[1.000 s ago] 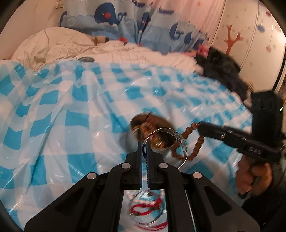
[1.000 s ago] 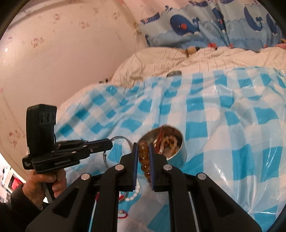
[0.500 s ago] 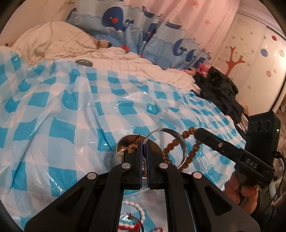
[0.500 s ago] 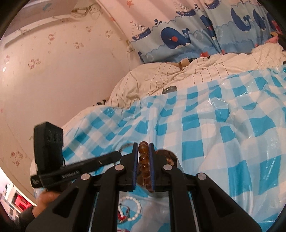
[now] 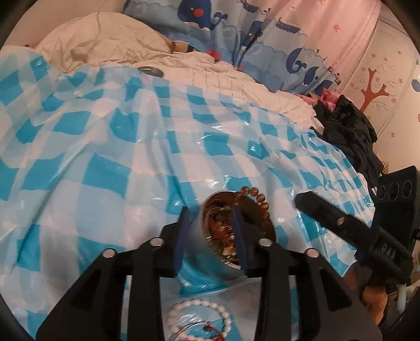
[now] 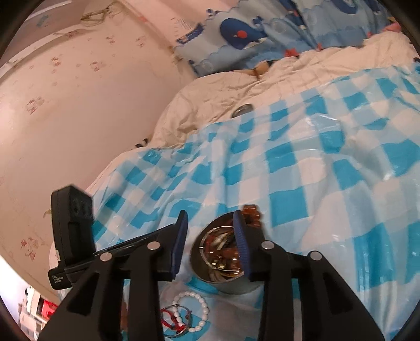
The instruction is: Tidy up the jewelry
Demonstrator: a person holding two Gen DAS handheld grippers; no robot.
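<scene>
Here we see a round metal tin [image 5: 210, 258] standing upright on the blue-and-white checked plastic sheet [image 5: 110, 168], its open mouth facing up and tilted slightly toward the cameras; it is full of tangled jewelry. A brown bead bracelet [image 5: 258, 200] drapes over the tin's far rim, part inside and part hanging out, its loop running along the rim. In the right wrist view the same beads [image 6: 250, 213] show just beyond the right-hand finger.

We note that the left gripper [image 5: 210, 236] hangs over the tin with its jaws opening; the blue pads straddle the tin's mouth and press on nothing. The right gripper [image 6: 210, 241] likewise has its jaws opening above the tin [image 6: 223, 283]; whether the beads touch its pad we cannot tell.

Just in front of the tin lies a white pearl bracelet [image 6: 193, 309], overlapping a red cord piece [image 6: 172, 318] and a thin metal ring.

Farther out, a small grey disc [image 5: 151, 70] rests at the sheet's far edge on a cream quilt [image 5: 110, 39]. Behind hangs a whale-print curtain [image 5: 223, 23]; dark clothing [image 5: 349, 128] is heaped at the right. Nothing stands between the grippers and the tin.
</scene>
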